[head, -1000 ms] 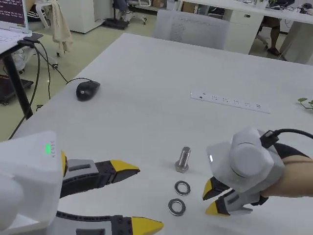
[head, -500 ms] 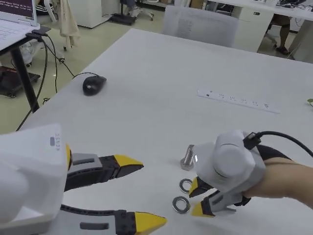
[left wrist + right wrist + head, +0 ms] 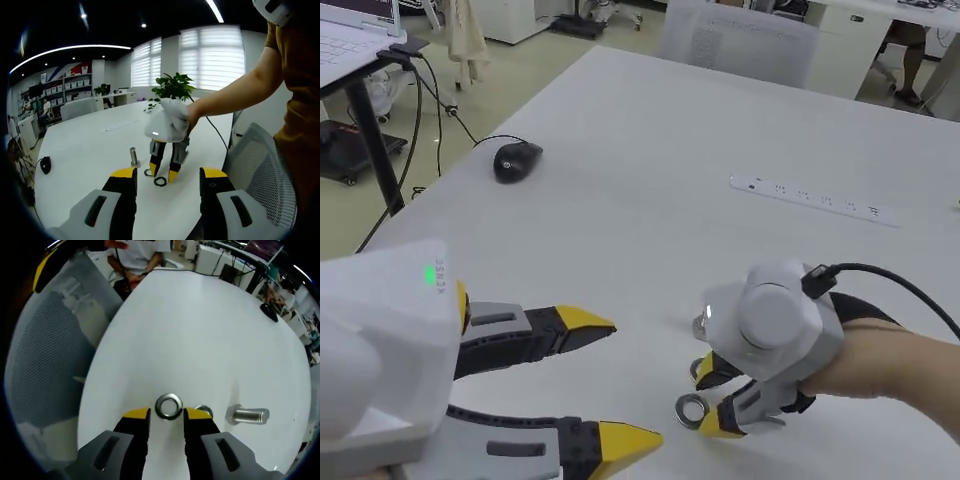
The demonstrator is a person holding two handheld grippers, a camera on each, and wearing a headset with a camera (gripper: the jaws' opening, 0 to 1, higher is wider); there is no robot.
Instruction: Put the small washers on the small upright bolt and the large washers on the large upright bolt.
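Far to my left a black computer mouse [image 3: 517, 160] lies on the white bench [image 3: 620, 140], well apart from the work. Nearer me, my left gripper [image 3: 632, 381], grey with black, yellow-tipped jaws, is held low over the near-left part of the bench. Its jaws stand wide apart with nothing between them and point across at the fasteners.

Right of it, in the left gripper view, a silver hex-head bolt [image 3: 134, 156] stands upright on its head, thread up. In the head view most of it is hidden behind the other gripper's body. Just beside the bolt lie two flat rings. One silver steel washer [image 3: 168, 406] lies flat on the bench nearest me. The second silver washer [image 3: 204, 410] lies between it and the bolt, partly covered by a jaw tip. I cannot tell whether the two differ in size.

My right gripper [image 3: 167, 415] points steeply down over them. Its jaws are parted and straddle the nearer washer, one yellow tip on each side. I see thin gaps there, so it is not pinched. A hand [image 3: 880, 365] holds this gripper from the right. Beyond it a white power strip [image 3: 815, 198] lies flat.
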